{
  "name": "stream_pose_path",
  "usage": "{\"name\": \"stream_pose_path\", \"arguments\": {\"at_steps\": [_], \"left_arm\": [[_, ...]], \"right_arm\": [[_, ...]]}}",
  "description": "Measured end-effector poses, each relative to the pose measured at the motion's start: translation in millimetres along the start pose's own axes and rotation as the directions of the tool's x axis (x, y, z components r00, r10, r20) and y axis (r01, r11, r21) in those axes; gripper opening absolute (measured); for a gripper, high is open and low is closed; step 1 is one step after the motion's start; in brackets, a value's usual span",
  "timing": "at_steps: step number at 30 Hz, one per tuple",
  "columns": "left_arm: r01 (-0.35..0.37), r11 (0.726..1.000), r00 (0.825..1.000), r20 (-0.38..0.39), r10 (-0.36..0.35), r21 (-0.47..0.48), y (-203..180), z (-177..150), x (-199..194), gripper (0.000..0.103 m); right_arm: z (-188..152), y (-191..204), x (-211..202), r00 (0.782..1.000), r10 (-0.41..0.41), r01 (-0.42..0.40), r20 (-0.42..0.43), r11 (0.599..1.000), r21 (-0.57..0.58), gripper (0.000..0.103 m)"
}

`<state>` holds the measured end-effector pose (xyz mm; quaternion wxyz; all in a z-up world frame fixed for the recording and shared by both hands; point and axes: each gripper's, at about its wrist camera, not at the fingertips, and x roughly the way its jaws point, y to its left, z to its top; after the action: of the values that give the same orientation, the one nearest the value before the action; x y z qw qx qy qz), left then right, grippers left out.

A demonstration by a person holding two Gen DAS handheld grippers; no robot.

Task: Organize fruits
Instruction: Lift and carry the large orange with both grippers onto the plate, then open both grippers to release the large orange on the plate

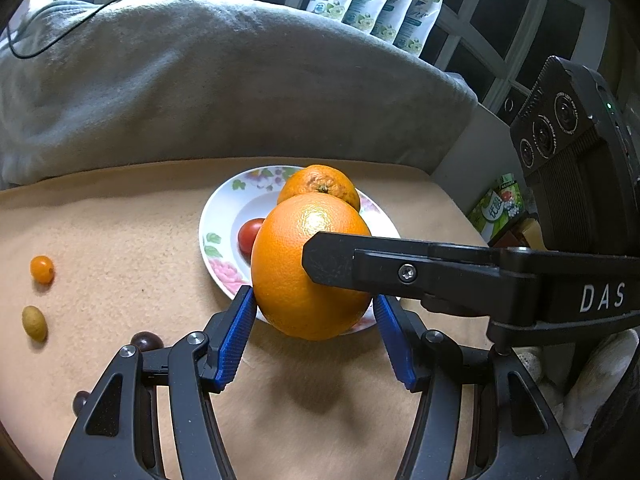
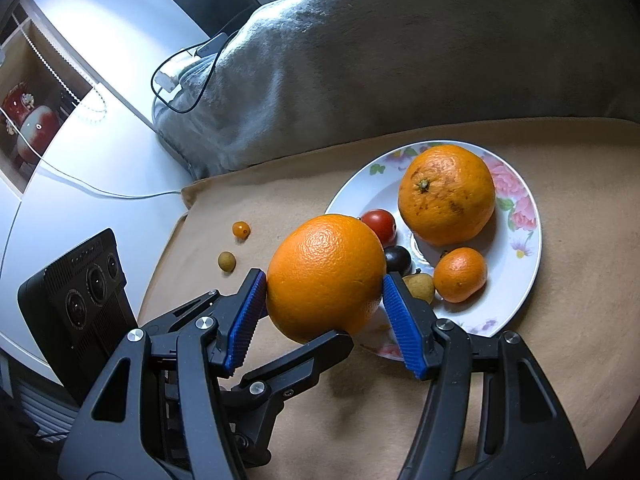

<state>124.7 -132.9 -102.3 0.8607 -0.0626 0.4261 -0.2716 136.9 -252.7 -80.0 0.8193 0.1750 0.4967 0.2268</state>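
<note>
Two grippers are clamped on one large orange (image 1: 310, 266), held above the near rim of a flowered plate (image 1: 224, 200) on a tan cloth (image 1: 120, 232): the left gripper (image 1: 316, 312) by its blue pads, the right gripper (image 2: 325, 294) likewise, crossing it. Much of the plate is hidden behind the orange in the left view; only a red tomato (image 1: 250, 234) and a second orange (image 1: 320, 182) are seen there. A dark fruit (image 2: 398, 260), a yellowish fruit (image 2: 420, 286) and a small mandarin (image 2: 460, 274) are disclosed by the right view alone. Two dark fruits (image 1: 146, 341) beside the left fingers are partly cut off. A kumquat (image 1: 42, 269) and a pale oval fruit (image 1: 34, 323) lie apart on the cloth.
</note>
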Motion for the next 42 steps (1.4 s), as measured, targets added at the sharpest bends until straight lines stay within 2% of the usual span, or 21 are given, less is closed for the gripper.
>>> {"name": "stream_pose_path", "arguments": {"at_steps": [6, 16, 26, 29, 34, 37, 38, 40, 42], "left_arm": [[-0.008, 1.000, 1.000, -0.001, 0.008, 0.008, 0, -2, 1, 0.059], [-0.017, 0.999, 0.999, 0.042, 0.015, 0.038, -3, 2, -14, 0.059], [-0.026, 0.999, 0.998, 0.055, 0.023, 0.045, -3, 0, -25, 0.059], [-0.030, 0.998, 0.998, 0.065, 0.027, 0.050, -2, 1, -30, 0.059], [-0.041, 0.997, 0.996, 0.079, 0.036, 0.061, -1, -1, -39, 0.060], [-0.048, 0.997, 0.996, 0.083, 0.043, 0.055, 3, -2, -44, 0.061], [-0.050, 0.997, 0.995, 0.083, 0.045, 0.052, 5, -2, -45, 0.062], [-0.057, 0.997, 0.995, 0.084, 0.053, 0.046, 7, -2, -47, 0.071], [-0.067, 0.997, 0.994, 0.084, 0.063, 0.041, 11, -3, -50, 0.072]], "right_arm": [[2, 0, -1, 1.000, -0.011, 0.011, 0.008, 1.000, -0.004, 0.064], [9, 3, -23, 0.996, -0.027, 0.028, 0.084, 1.000, -0.008, 0.064], [1, 5, -35, 0.994, -0.048, 0.050, 0.102, 0.999, -0.014, 0.064], [-2, 9, -40, 0.991, -0.057, 0.060, 0.121, 0.998, -0.024, 0.076], [-6, 17, -50, 0.986, -0.077, 0.085, 0.149, 0.995, -0.050, 0.079], [-9, 22, -55, 0.982, -0.090, 0.102, 0.168, 0.992, -0.068, 0.086], [-10, 24, -55, 0.980, -0.096, 0.110, 0.172, 0.991, -0.076, 0.087], [-12, 28, -56, 0.978, -0.109, 0.126, 0.177, 0.988, -0.088, 0.088], [-13, 31, -56, 0.976, -0.117, 0.136, 0.182, 0.986, -0.097, 0.091]]}}
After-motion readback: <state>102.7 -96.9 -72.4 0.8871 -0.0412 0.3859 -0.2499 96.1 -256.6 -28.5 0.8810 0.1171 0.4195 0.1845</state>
